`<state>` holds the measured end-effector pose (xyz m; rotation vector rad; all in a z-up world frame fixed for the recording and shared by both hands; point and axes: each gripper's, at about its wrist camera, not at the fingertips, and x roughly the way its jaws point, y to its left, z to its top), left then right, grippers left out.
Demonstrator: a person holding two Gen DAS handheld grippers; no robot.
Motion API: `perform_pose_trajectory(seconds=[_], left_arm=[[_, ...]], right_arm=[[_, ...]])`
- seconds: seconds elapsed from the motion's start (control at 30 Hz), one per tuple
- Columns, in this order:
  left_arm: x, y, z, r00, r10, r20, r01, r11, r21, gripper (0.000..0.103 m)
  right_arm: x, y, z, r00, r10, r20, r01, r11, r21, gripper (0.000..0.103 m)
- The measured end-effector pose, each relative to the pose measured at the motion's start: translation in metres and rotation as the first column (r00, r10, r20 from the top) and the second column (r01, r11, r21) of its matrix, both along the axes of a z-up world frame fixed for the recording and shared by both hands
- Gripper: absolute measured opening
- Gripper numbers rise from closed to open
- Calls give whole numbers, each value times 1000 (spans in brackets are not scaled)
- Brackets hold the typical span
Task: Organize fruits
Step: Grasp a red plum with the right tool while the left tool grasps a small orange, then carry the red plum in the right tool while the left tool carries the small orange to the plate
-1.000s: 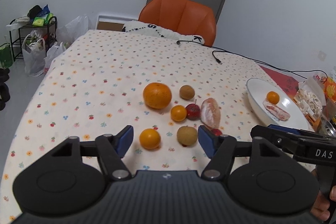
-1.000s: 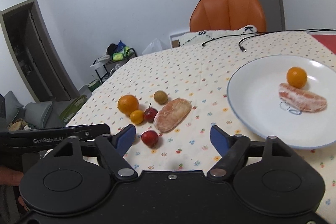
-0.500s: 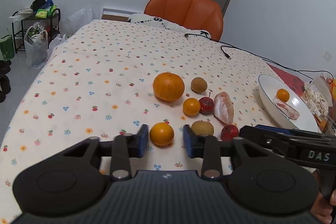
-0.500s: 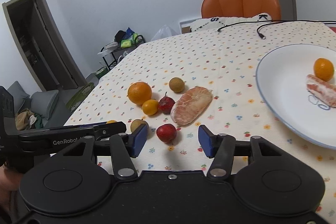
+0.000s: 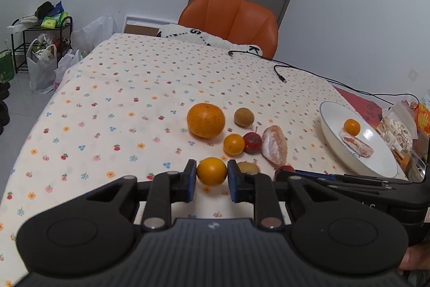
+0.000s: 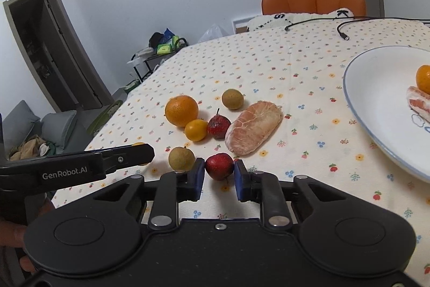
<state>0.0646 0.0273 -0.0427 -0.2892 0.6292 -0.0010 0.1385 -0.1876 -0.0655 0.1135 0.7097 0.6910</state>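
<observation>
Left tongs (image 5: 211, 175) pinched the small round orange tangerine (image 5: 211, 170) at its widest; right tongs (image 6: 219, 174) gripped the firm, smooth red fruit (image 6: 219, 166), likely light, plate (image 6: 376, 109) at two o'clock.

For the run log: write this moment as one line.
left gripper: shut on small orange | right gripper: shut on red fruit | both on tablecloth

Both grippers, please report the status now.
Left gripper shut on small orange. Right gripper shut on red fruit. Both fruits on tablecloth. Nothing blocks white plate.
</observation>
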Motion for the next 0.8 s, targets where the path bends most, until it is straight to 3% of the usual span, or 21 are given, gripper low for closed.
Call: perform_pose_trajectory(seconds=[0.8], left_arm=[[17, -59, 21, 983, -169, 68, 169, 986, 3, 23]], right_arm=[[-15, -70, 27, 977, -191, 95, 189, 982, 28, 22]])
